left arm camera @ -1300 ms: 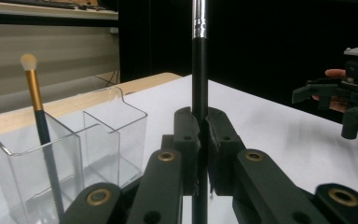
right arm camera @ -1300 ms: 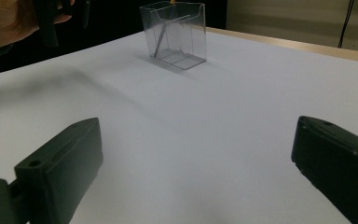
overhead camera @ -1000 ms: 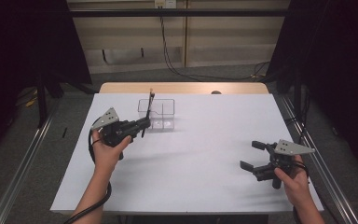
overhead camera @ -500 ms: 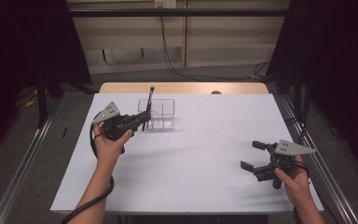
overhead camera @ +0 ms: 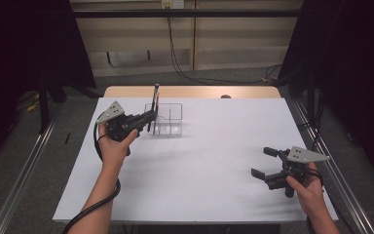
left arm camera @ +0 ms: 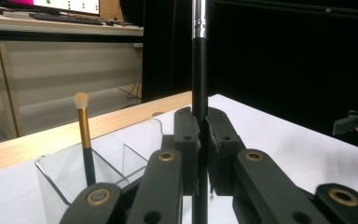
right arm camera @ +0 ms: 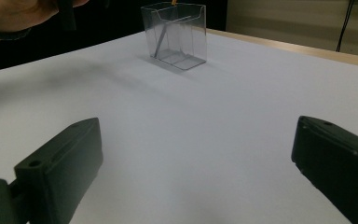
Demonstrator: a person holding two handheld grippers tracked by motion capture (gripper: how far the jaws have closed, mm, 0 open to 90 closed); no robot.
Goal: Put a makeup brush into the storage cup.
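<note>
From above, my left gripper [overhead camera: 149, 120] pinches a black brush [overhead camera: 154, 105] upright beside the clear organizer [overhead camera: 171, 119]; my right gripper [overhead camera: 264, 162] stands spread. Along my left gripper's jaws, the brush handle [left arm camera: 199, 84] runs vertically, clamped between them.
</note>
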